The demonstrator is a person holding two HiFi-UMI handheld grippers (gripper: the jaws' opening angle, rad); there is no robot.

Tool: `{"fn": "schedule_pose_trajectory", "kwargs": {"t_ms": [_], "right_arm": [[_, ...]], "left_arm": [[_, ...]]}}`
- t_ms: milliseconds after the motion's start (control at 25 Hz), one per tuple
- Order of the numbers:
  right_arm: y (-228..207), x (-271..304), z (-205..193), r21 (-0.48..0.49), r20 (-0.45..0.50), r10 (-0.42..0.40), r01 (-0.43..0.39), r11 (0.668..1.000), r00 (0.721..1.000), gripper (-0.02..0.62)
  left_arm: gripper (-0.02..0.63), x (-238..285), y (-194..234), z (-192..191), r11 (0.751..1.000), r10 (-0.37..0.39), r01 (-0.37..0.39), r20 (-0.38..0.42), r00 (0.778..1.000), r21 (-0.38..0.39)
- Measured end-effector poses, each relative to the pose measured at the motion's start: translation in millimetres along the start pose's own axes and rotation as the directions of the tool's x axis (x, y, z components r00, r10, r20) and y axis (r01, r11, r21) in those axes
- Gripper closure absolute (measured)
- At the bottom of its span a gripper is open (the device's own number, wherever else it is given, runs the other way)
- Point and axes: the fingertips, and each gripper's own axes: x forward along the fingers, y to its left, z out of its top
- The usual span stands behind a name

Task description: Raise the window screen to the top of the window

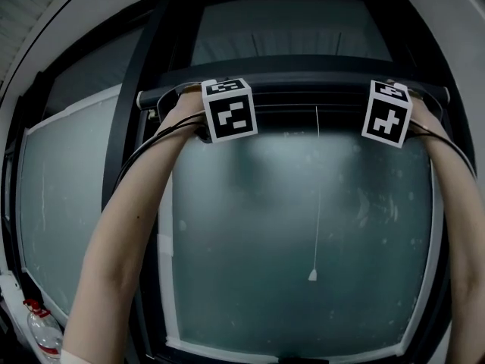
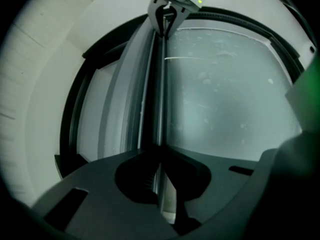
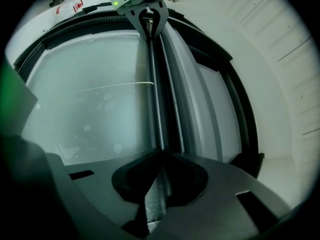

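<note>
Overhead, the left gripper and the right gripper each clamp the window screen's bottom bar, with the jaws pressed together on its thin edge. The left one sits toward the bar's left end and the right one toward its right end. The bar lies level, just beneath a dark cross member of the frame, so I judge the screen nearly fully raised with little travel left.

The main risk is uneven lifting. If one side leads, the bar tilts and may bind against the dark upright on the left or the frame on the right. The bar is slim, so a jaw could also slide off it, and a sprung screen might then drop or snap.

Room above is tight, as the marker cubes sit close to the cross member. Below, the frosted glass stands open, crossed only by the hanging pull cord, which may swing.
</note>
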Motion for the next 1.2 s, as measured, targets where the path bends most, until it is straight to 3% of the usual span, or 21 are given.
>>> {"fn": "schedule_pose_trajectory", "kwargs": {"t_ms": [120, 240, 320, 400, 480, 600, 680, 720, 800, 880, 920, 1000, 1080, 1120, 1200], "right_arm": [[-4.1, -4.0, -0.4, 0.098, 0.05, -0.09, 0.085, 0.991, 0.995, 0.566], [-7.2, -10.2, -4.6, 0.204, 0.064, -0.222, 0.205, 0.957, 0.973, 0.559], [-5.8, -17.8, -8.1, 0.352, 0.075, -0.29, 0.247, 0.903, 0.954, 0.568], [3.7, -25.8, -10.9, 0.544, 0.106, -0.313, 0.209, 0.813, 0.944, 0.571], [20.6, -34.9, -13.8, 0.713, 0.152, -0.326, 0.125, 0.69, 0.933, 0.571], [60.8, -53.3, -13.2, 0.862, 0.232, -0.351, -0.024, 0.507, 0.907, 0.571], [99.1, -67.6, -12.1, 0.895, 0.269, -0.351, -0.098, 0.435, 0.897, 0.571], [120.9, -75.3, -13.2, 0.906, 0.277, -0.346, -0.124, 0.405, 0.896, 0.571], [167.1, -93.9, -19.3, 0.931, 0.279, -0.34, -0.166, 0.325, 0.898, 0.571], [218.1, -117.4, -27.9, 0.952, 0.27, -0.326, -0.201, 0.231, 0.906, 0.571], [244.8, -130.6, -31.6, 0.957, 0.265, -0.311, -0.21, 0.201, 0.913, 0.571], [295.7, -156.8, -35.8, 0.957, 0.261, -0.277, -0.211, 0.197, 0.925, 0.571], [340.5, -179.1, -37.8, 0.953, 0.269, -0.247, -0.22, 0.208, 0.931, 0.571], [363.2, -188.9, -38.8, 0.953, 0.277, -0.225, -0.238, 0.185, 0.934, 0.571], [413.6, -209.4, -38.8, 0.953, 0.298, -0.158, -0.286, 0.097, 0.941, 0.571]], "left_arm": [[0.582, -6.4, 6.1, 1.0, 0.981, 0.073, -0.044, 0.145, 0.987, -0.191], [0.563, -13.3, 11.3, 0.7, 0.926, 0.228, -0.137, 0.23, 0.946, -0.353], [0.557, -19.2, 9.7, 1.2, 0.871, 0.325, -0.185, 0.25, 0.912, -0.456], [0.561, -30.9, 2.3, 4.1, 0.781, 0.379, -0.131, 0.297, 0.876, -0.611], [0.561, -46.3, -11.8, 7.7, 0.666, 0.434, -0.042, 0.342, 0.833, -0.745], [0.561, -59.7, -54.2, 6.7, 0.518, 0.481, 0.068, 0.357, 0.801, -0.852], [0.561, -62.8, -102.3, 6.4, 0.448, 0.466, 0.152, 0.375, 0.802, -0.881], [0.561, -64.3, -130.1, 6.0, 0.427, 0.45, 0.177, 0.379, 0.808, -0.887], [0.561, -72.0, -187.4, 4.4, 0.393, 0.419, 0.202, 0.371, 0.829, -0.897], [0.561, -88.8, -244.5, 3.4, 0.336, 0.387, 0.228, 0.355, 0.851, -0.914], [0.561, -99.7, -271.6, 2.5, 0.304, 0.374, 0.235, 0.343, 0.862, -0.923], [0.561, -121.3, -322.7, 0.2, 0.262, 0.349, 0.226, 0.31, 0.884, -0.938], [0.561, -137.4, -369.6, 0.7, 0.243, 0.329, 0.218, 0.292, 0.898, -0.945], [0.565, -143.8, -392.7, 1.9, 0.235, 0.314, 0.222, 0.29, 0.904, -0.946], [0.569, -160.4, -440.1, 5.2, 0.22, 0.264, 0.243, 0.298, 0.917, -0.945]]}}
